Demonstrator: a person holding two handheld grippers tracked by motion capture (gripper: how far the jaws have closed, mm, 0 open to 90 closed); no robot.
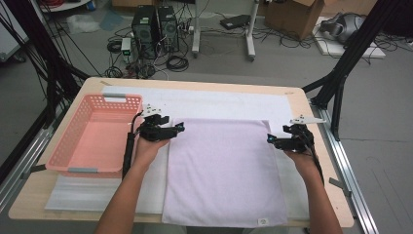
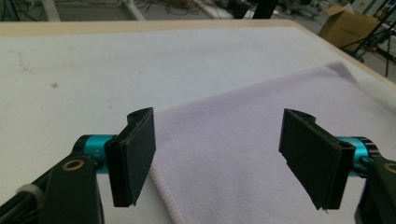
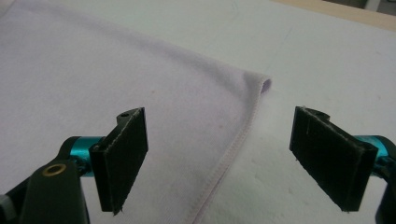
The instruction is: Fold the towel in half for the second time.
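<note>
Both grippers poised at the far corners of a flat towel, holding nothing.

A pink basket [image 1: 92,134] sits empty at the bench's [image 1: 195,85] left edge, likely the towel's destination. The left gripper [image 1: 171,130] hovers at the far-left corner of the pale lilac towel [image 1: 224,170], fingers [image 2: 133,156] spread wide astride its hem, empty. The towel lies flat mid-bench on a white mat [image 1: 219,105], reaching the near edge. The right gripper [image 1: 276,141] mirrors it at the far-right corner, fingers [image 3: 122,156] equally wide and empty, apparently so both corners can be pinched together for a fold.
</note>
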